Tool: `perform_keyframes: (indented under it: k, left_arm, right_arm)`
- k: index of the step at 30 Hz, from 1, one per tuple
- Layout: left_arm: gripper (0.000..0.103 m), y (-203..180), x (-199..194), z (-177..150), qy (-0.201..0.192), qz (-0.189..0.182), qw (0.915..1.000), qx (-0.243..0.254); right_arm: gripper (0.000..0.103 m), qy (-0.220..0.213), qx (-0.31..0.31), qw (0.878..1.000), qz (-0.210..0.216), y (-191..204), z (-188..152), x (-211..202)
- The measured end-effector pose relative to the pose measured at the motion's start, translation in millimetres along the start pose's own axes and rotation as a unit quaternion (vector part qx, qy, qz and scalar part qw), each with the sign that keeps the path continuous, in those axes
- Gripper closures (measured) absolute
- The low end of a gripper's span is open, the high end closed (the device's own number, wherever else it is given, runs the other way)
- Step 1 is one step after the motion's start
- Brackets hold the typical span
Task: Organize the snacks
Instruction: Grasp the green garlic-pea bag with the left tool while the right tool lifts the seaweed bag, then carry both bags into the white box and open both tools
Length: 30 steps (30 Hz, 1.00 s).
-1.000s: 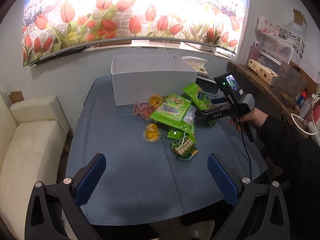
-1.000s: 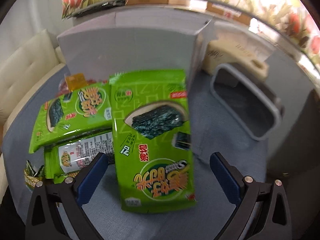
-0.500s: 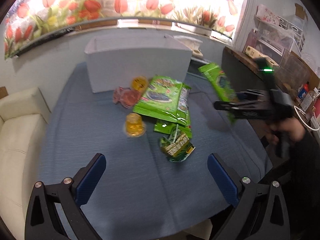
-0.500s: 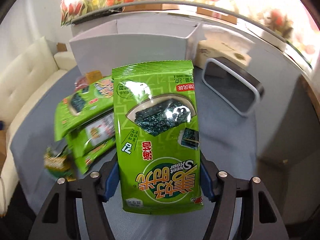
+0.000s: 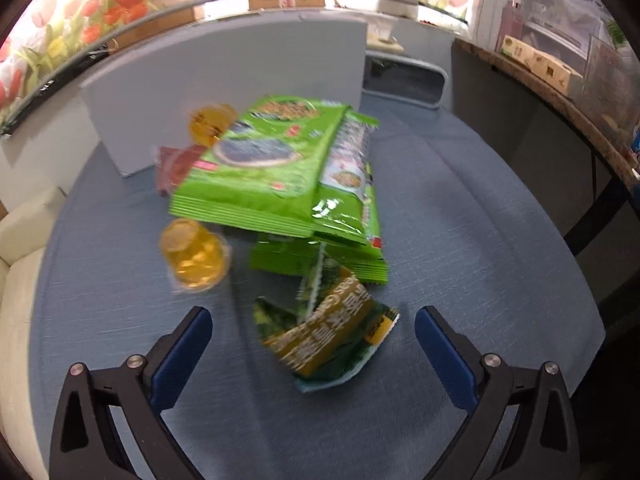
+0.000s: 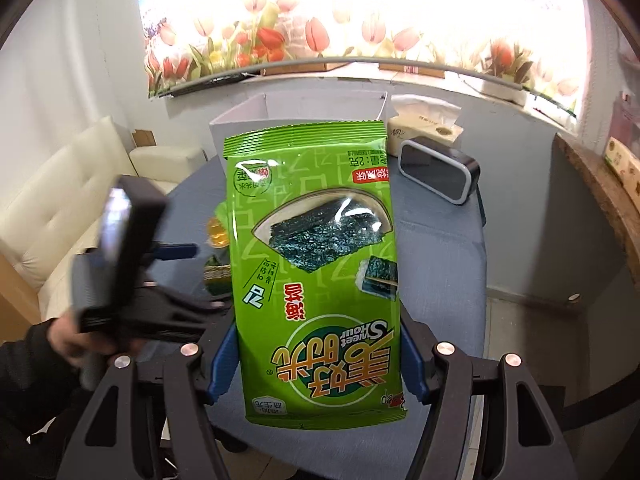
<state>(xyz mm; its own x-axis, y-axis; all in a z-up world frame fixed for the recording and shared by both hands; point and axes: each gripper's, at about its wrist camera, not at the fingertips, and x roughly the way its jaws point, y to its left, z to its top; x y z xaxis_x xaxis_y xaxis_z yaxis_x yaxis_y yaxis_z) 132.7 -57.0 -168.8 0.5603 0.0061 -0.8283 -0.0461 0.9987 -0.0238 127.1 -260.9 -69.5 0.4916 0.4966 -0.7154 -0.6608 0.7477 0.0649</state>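
While draped in blue cloth, counter [image 5: 460, 208] spread wide under both cameras; white box [image 5: 224, 92] standing at its far edge, open-topped, below a tulip-printed blind [image 6: 340, 36]; cream sofa [image 6: 68, 204] off to the side; dark grey-rimmed bin [image 6: 440, 176] and tissue box [image 6: 424, 124] beside the white box. Heaped in front of the box, green seaweed packets [image 5: 272, 176] stacked and overlapping; darker crumpled snack bag [image 5: 328, 340] nearest the left camera; yellow jelly cup [image 5: 194, 256] just beside the stack, a second yellow cup [image 5: 210, 124] and a reddish cup [image 5: 176, 164] partly tucked behind it. Held clear above the counter, one seaweed packet [image 6: 312, 272] upright, printing upside down; right gripper [image 6: 316, 360] with fingers clamped on its lower sides. Left gripper [image 5: 312, 344] with fingers spread wide apart, nothing pinched, crumpled bag lying between the tips; seen also in the right view, gripped by a hand [image 6: 68, 340] in a dark sleeve.
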Motion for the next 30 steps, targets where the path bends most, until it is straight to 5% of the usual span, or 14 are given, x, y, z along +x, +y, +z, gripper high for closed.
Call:
perform_keyframes:
  k: [5,8,20,30]
  left_arm:
    - [0.045,-4.3,1.4,1.4,-0.002,0.014,0.9998,0.015]
    - [0.051,2.0,-4.2,3.3,0.002,0.006,1.0,0.003]
    - [0.051,56.3,-97.2,33.7,-0.055,-0.016,0.9972,-0.048]
    - [0.051,131.5,-107.4,179.5,-0.138,0.002,0.9865,-0.089]
  right_arm:
    - [0.032,-0.004,0.012,1.0,0.002,2.2,-5.8,-9.7]
    - [0.032,-0.004,0.016,1.0,0.002,2.4,-5.2,-9.9]
    - [0.032,-0.01,-0.018,1.0,-0.004,18.9,35.4,20.0]
    - [0.032,-0.048,-0.008,0.999,-0.017,3.3,170.5,95.2]
